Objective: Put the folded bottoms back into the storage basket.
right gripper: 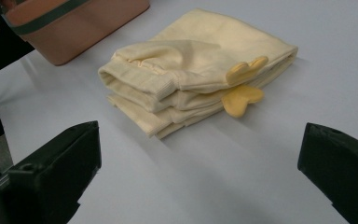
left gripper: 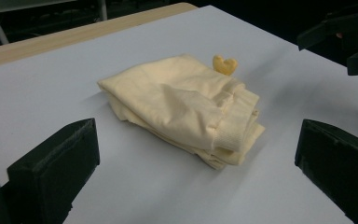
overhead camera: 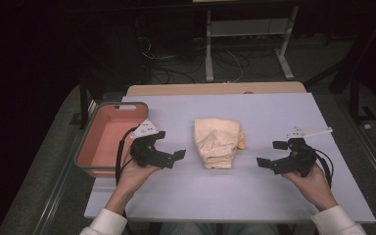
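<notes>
A folded pale-yellow garment lies in the middle of the white table. Darker yellow heart-shaped flaps stick out of its right side. My left gripper is held to the garment's left, open, jaws wide apart and aimed at the cloth. To the right of the garment my right gripper is also open and faces the folded stack. Neither touches the garment. Across the table, the left gripper view catches the right gripper's jaws.
A salmon-pink bin with a grey rim sits at the table's left edge, just behind the left hand; it shows again as the bin in the right gripper view. Cables and a metal stand lie on the floor beyond the table.
</notes>
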